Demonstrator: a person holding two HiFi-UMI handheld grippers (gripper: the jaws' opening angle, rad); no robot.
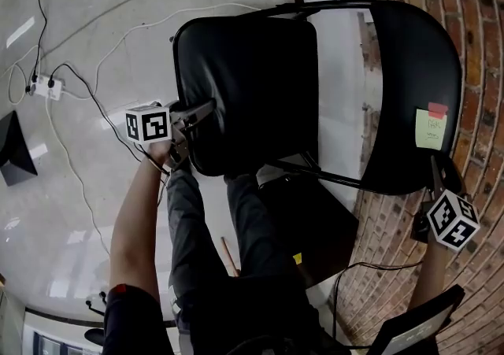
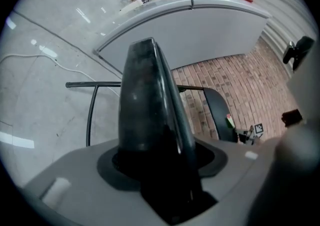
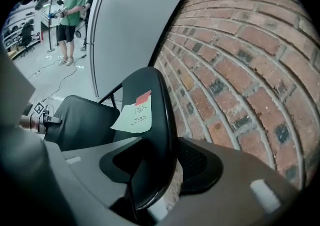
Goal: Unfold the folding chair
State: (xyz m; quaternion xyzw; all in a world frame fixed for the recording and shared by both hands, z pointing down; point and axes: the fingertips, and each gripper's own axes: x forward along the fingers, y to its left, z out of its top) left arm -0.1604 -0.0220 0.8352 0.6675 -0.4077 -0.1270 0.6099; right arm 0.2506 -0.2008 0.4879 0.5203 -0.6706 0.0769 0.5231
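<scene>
The black folding chair stands against a brick wall, its seat (image 1: 252, 86) spread out flat and its backrest (image 1: 417, 70) at the right with a yellow note (image 1: 430, 127) stuck on it. My left gripper (image 1: 193, 116) is shut on the seat's near left edge; in the left gripper view that edge (image 2: 150, 99) rises between the jaws (image 2: 160, 170). My right gripper (image 1: 435, 168) is shut on the backrest's lower rim. In the right gripper view the backrest (image 3: 150, 120) with the note (image 3: 134, 116) fills the jaws (image 3: 150, 180).
The brick wall (image 1: 480, 46) runs close along the right. A white power strip (image 1: 46, 87) with cables lies on the shiny floor at the left. My legs (image 1: 228, 243) stand just below the seat. A person (image 3: 70, 14) stands far off beyond a white panel (image 3: 130, 19).
</scene>
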